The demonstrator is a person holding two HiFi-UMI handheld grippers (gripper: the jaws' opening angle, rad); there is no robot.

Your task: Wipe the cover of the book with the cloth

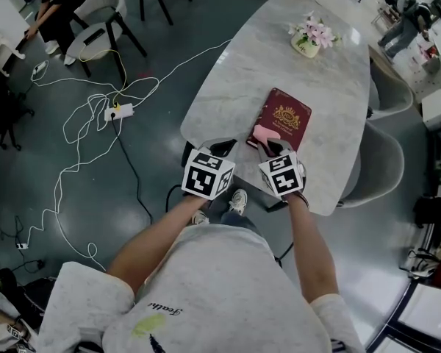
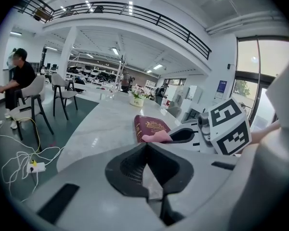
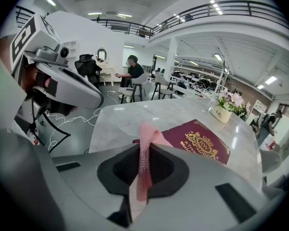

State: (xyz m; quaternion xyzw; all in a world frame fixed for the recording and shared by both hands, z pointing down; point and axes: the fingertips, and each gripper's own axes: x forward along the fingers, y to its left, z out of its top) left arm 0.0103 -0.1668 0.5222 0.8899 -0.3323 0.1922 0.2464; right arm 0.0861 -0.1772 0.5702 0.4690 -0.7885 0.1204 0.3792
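A dark red book (image 1: 283,118) with a gold crest lies flat near the front edge of the marble table (image 1: 235,79). My right gripper (image 1: 268,147) is shut on a pink cloth (image 1: 264,134) whose free end rests on the book's near corner. In the right gripper view the cloth (image 3: 145,153) is pinched edge-on between the jaws, in front of the book (image 3: 198,142). My left gripper (image 1: 222,148) hovers at the table's front edge, left of the book, jaws closed and empty (image 2: 151,177). From the left gripper view the book (image 2: 151,127) and cloth (image 2: 156,137) show ahead.
A small white vase of pink flowers (image 1: 309,37) stands at the table's far end. White cables and a power strip (image 1: 120,112) lie on the floor to the left. Chairs (image 1: 386,160) stand at the table's right side, and a seated person (image 1: 55,6) is far left.
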